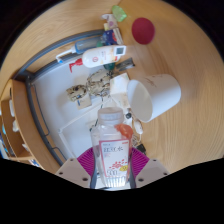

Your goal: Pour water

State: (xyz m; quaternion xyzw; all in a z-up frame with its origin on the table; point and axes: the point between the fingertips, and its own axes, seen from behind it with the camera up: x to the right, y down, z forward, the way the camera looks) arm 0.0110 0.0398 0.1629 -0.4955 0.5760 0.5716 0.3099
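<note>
A clear plastic water bottle [111,148] stands upright between the two fingers of the claw [111,165], its white cap on and a pink-and-white label round its body. The pink pads [96,160] press against the label on the left and right, so the claw is closed narrow on the bottle and holding it. How much water is inside I cannot tell through the label.

Just beyond the bottle, a little to the right, a white cup [155,95] lies tilted on its side with its open mouth facing left toward the bottle's cap; nothing shows inside it. It rests on the pale wooden desk [190,130], which curves round the right and far sides.

To the left of the bottle is a white basin-like tray [50,105] with a grey rim. At its far end lie a white tube or bottle with a red cap [95,55] on its side, and a speckled grey lump [88,88] that is too small to identify. Farther off on the desk sits a round red object [144,29], and near it something green [119,14], with more small white items between that I cannot make out.
</note>
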